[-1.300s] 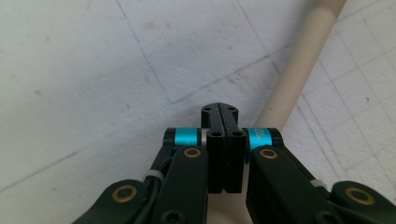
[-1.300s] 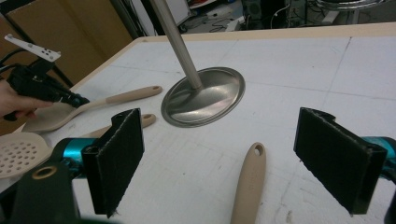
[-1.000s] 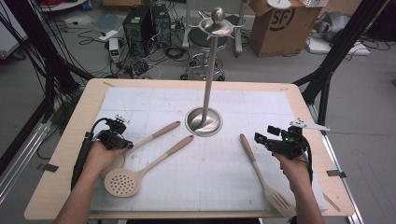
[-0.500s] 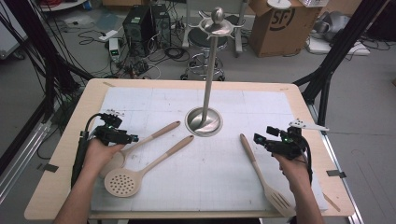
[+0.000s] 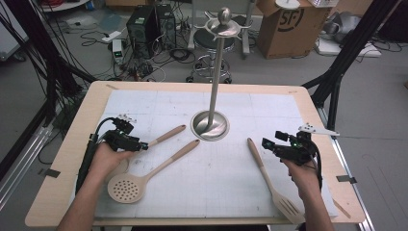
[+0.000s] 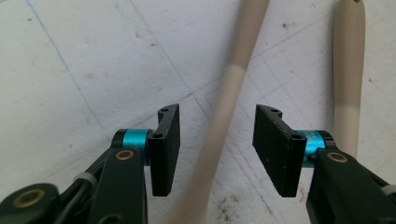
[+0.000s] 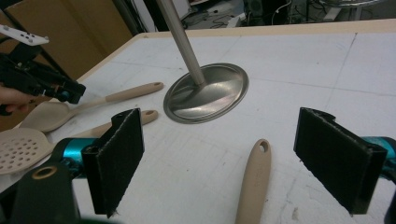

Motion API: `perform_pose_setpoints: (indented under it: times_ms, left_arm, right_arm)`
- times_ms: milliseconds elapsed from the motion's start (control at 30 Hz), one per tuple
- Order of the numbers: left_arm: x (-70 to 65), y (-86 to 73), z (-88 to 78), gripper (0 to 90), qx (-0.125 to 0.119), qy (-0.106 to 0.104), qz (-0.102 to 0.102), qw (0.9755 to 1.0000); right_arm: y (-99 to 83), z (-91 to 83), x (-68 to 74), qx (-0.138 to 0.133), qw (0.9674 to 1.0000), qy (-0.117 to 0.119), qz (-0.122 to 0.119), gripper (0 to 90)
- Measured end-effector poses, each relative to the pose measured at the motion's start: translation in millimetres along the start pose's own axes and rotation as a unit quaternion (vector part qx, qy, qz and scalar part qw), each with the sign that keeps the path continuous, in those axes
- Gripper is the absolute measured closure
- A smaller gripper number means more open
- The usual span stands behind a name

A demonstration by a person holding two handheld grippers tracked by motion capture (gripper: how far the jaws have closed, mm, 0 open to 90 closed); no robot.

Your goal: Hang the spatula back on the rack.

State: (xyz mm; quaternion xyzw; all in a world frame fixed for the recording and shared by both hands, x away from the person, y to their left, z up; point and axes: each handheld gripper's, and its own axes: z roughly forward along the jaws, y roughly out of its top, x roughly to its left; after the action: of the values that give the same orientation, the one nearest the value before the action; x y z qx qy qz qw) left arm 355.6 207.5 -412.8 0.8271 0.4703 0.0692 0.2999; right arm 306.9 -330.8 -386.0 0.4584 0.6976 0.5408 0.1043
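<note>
- My left gripper (image 5: pixel 137 144) has its fingers (image 6: pixel 166 149) half apart, just been closing, straddling the solid spoon's handle (image 6: pixel 224 116) without pressing it; my hand hides that spoon's bowl in the high view.
- My right gripper (image 5: pixel 274 148) is spread wide on nothing, above the slotted turner's handle (image 7: pixel 254 179); its blade (image 5: pixel 287 207) is partly cut off by my forearm.
- The skimmer (image 5: pixel 126 186) lies on the surface (image 5: pixel 240 192) beside the spoon.
- The steel stand (image 5: pixel 210 125) rises mid-surface.
- A far carton (image 5: pixel 281 24) reads "SF".
</note>
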Motion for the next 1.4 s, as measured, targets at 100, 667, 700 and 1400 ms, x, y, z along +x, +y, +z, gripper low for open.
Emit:
perform_pose_setpoints:
  times_ms: [100, 667, 700, 1400]
  left_arm:
    - [-1.2, 0.2, 2.9, 53.4, 0.009, -0.008, 0.009, 0.9999]
    - [6.8, -4.6, 20.9, 59.0, 0.043, -0.044, 0.000, 0.9981]
    - [6.2, -5.3, 23.3, 58.6, 0.046, -0.042, -0.001, 0.9981]
    - [13.0, -9.8, 14.5, 78.6, 0.015, -0.030, 0.005, 0.9994]
  right_arm:
    - [-0.3, 0.5, 0.0, 0.002, 1.0000, 0.000, 0.001, 15.1]
    - [-4.4, 3.0, -8.1, 0.012, 0.9999, 0.000, 0.007, 15.1]
    - [-4.7, 3.0, -8.4, 0.012, 0.9999, 0.000, 0.007, 15.1]
    - [-6.1, 1.0, -5.0, 0.005, 0.9998, 0.011, 0.013, 15.1]
